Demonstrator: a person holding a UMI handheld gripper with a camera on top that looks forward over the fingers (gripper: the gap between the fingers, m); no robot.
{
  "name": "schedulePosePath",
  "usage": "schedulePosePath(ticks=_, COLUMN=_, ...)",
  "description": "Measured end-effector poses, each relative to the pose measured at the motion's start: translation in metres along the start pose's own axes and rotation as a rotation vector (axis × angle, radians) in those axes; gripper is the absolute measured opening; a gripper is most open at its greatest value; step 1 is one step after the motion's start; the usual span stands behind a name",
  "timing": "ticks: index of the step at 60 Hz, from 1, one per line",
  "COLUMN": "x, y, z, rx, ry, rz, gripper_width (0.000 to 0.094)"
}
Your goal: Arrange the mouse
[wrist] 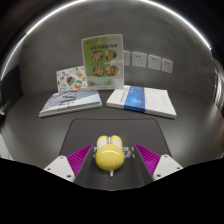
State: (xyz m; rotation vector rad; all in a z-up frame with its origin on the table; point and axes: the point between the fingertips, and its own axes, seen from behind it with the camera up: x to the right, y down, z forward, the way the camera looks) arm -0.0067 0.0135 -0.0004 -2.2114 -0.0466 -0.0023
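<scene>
1. Gripper [109, 160]: fingers spread wide, purple pads [79, 157] facing inward. Nothing gripped.
2. Mouse [108, 152]: yellow, rounded, with a pale strip down its middle. It sits between the fingers, with a clear gap to each pad, and rests on its own support.
3. Support is a dark mouse mat [108, 134] lying flat on the grey surface [30, 135]; the mouse is at the mat's near end, and the mat stretches on beyond the fingers.
4. Beyond the mat, to one side: a booklet [71, 102] lying flat, with a small illustrated card [72, 78] standing behind it.
5. To the other side: a white-and-blue book [141, 100] lying flat, apart from the booklet.
6. Propped upright at the back wall: a green-and-white leaflet [102, 60], between and behind the two flat items.
7. Wall sockets [146, 61] in a row beside the leaflet.
</scene>
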Motion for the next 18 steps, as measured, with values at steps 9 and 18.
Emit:
schedulePosePath(ticks=9, x=0.01, y=0.007, z=-0.062, rx=0.054, ry=-0.062, rz=0.062, gripper_width=0.0841)
schedulePosePath(ticks=18, x=0.058, y=0.045, z=-0.13, rx=0.068, ry=0.009, rz=0.124, gripper_width=0.0838)
